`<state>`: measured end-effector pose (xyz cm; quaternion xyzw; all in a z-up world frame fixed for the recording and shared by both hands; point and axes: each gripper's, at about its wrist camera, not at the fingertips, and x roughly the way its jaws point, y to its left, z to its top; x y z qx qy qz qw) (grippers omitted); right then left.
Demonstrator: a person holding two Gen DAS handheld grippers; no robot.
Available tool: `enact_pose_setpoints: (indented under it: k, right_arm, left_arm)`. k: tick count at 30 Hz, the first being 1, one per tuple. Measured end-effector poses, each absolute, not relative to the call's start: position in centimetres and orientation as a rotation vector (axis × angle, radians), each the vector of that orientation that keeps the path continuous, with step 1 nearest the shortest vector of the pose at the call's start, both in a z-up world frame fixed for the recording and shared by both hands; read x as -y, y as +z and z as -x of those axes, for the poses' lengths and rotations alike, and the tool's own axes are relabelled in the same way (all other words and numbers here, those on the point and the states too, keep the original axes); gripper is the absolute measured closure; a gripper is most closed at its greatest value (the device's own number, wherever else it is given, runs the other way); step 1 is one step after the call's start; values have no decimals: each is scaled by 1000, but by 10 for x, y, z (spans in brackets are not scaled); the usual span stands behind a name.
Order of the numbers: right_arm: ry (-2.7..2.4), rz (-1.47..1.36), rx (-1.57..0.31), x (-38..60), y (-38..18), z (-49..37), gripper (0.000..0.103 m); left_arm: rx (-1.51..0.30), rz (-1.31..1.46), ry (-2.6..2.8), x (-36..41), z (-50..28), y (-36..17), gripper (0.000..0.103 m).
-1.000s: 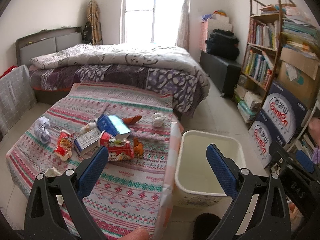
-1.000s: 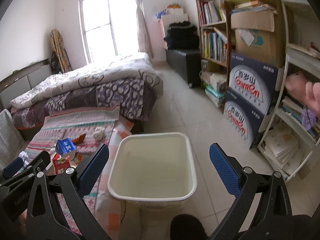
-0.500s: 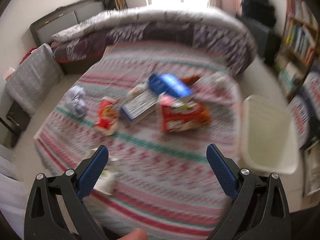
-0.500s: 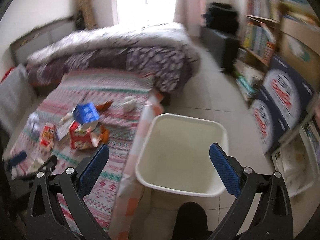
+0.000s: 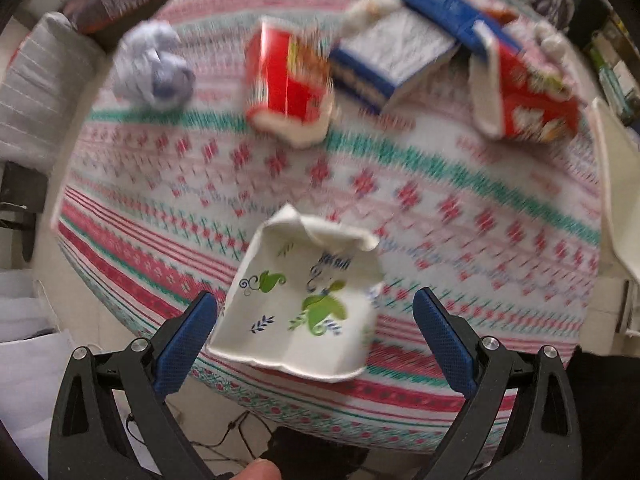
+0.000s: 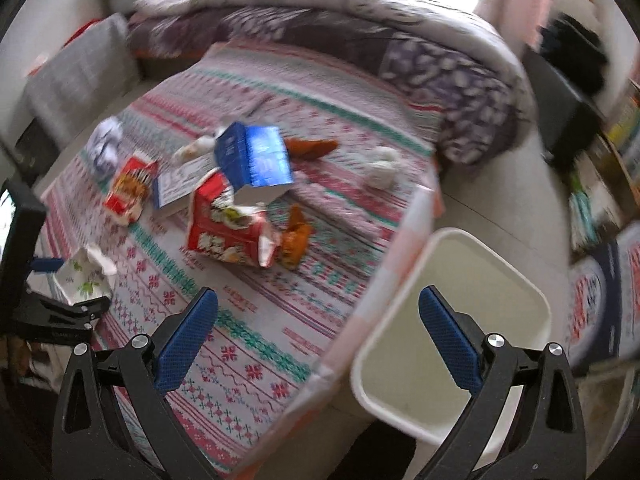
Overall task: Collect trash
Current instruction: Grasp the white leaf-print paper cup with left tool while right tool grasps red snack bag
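A crushed white paper cup with green leaf prints (image 5: 298, 304) lies near the front edge of the patterned tablecloth (image 5: 440, 208). My left gripper (image 5: 316, 336) is open, its blue pads either side of the cup, not closed on it. Behind lie a red snack box (image 5: 286, 84), a crumpled paper ball (image 5: 154, 70), a blue-white carton (image 5: 394, 62) and a torn red box (image 5: 528, 96). My right gripper (image 6: 318, 336) is open and empty over the table's corner, beside the white bin (image 6: 452, 316). The cup also shows in the right wrist view (image 6: 86, 274).
A blue milk carton (image 6: 256, 160), orange wrappers (image 6: 296, 236) and white tissue (image 6: 382, 166) lie on the cloth. A bed with a purple quilt (image 6: 420, 52) stands behind the table. Bookshelves and boxes (image 6: 600, 184) line the right wall. Cables lie on the floor (image 5: 224, 436).
My left gripper has swung down and left to straddle the crushed cup at the table's front edge. My right gripper has tilted down toward the table corner and bin. Both stay open.
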<state>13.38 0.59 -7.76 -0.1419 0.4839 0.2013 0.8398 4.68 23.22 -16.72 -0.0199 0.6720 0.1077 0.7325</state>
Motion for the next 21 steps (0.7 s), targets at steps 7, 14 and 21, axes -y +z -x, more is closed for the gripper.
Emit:
enact_pose_setpoints:
  k: [7, 14, 21]
  right_arm:
    - [531, 467, -979, -44, -96, -141, 7]
    - [572, 556, -955, -70, -111, -145, 7]
    - [572, 632, -907, -95, -120, -152, 7]
  left_arm:
    - [-1531, 22, 180, -235, -37, -191, 9]
    - [-1486, 110, 135, -243, -38, -188, 31]
    - [-1368, 206, 101, -248, -45, -149, 35]
